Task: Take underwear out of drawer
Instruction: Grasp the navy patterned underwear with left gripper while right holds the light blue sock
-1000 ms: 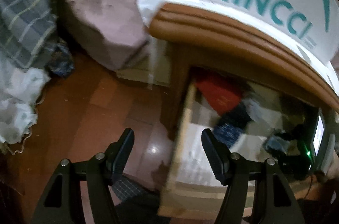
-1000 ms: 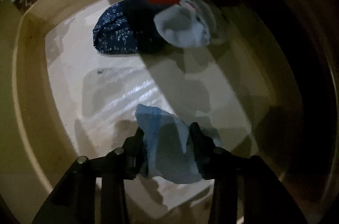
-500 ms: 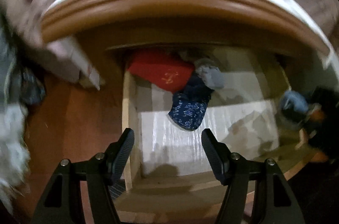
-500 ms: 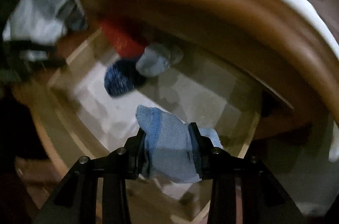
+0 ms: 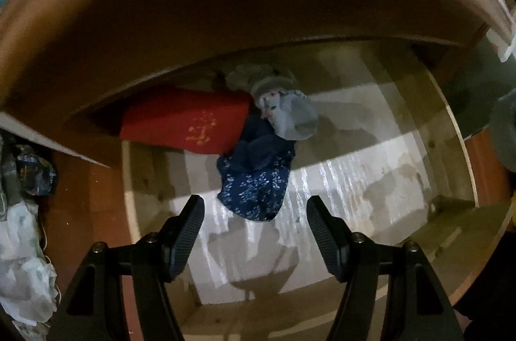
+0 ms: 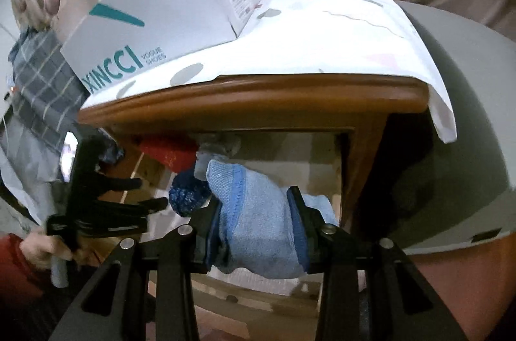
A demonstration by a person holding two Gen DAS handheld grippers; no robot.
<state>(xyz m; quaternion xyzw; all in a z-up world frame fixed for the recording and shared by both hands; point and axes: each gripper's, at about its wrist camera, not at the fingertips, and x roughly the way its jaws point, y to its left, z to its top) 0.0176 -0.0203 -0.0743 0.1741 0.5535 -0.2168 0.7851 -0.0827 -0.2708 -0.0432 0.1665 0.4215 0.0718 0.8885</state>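
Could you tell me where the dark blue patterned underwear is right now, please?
In the left wrist view, the dark blue patterned underwear lies inside the open drawer, against the red box and under a grey garment.

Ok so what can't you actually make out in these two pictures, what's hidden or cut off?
- Back of the drawer, left wrist view: dark under the cabinet top; the pale bundle behind the red item is unreadable.
- Navy patterned underwear, right wrist view: mostly behind the light blue underwear clamped in the right gripper.
- Left gripper, right wrist view: blurred.
- Shoe box label: too small.
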